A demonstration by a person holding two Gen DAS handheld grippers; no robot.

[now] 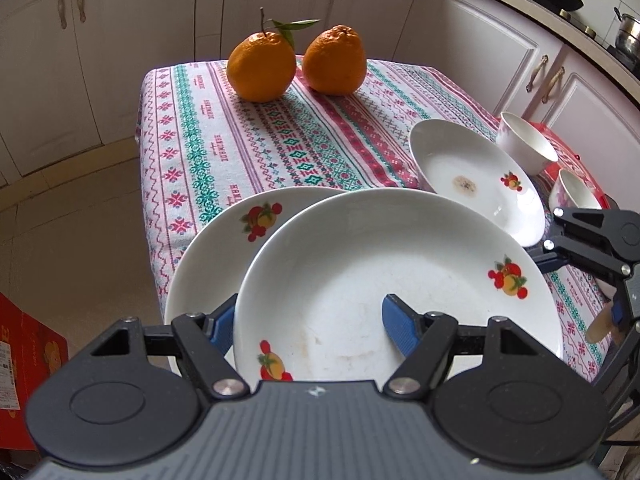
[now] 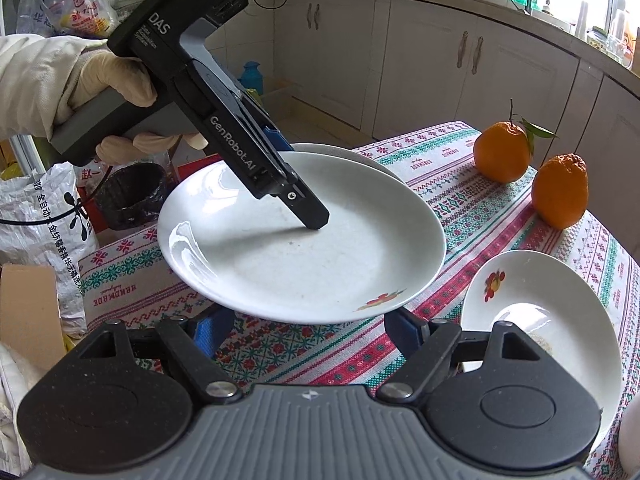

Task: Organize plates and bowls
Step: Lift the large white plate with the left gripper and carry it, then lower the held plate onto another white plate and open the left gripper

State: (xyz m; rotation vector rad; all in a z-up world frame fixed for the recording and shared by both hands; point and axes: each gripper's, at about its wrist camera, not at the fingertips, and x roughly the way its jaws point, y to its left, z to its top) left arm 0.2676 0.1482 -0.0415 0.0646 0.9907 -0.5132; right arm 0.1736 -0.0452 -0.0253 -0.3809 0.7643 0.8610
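My left gripper point(image 1: 308, 320) is shut on the near rim of a white plate with fruit prints point(image 1: 400, 272), one blue finger under the rim and one inside; the plate is held tilted above the table. A second fruit-print plate point(image 1: 216, 248) lies under and left of it. A third plate point(image 1: 476, 176) lies to the right, with two white bowls point(image 1: 524, 140) point(image 1: 576, 192) beyond it. In the right wrist view the held plate point(image 2: 304, 240) hangs above the cloth, the left gripper point(image 2: 280, 160) clamped on its far rim. My right gripper point(image 2: 308, 328) is open and empty, just below that plate's near edge.
Two oranges point(image 1: 260, 66) point(image 1: 334, 60) stand at the far end of the patterned tablecloth point(image 1: 248, 140). White cabinets surround the table. A red box point(image 1: 24, 360) sits on the floor at left. Bags and a carton point(image 2: 28, 308) stand beside the table.
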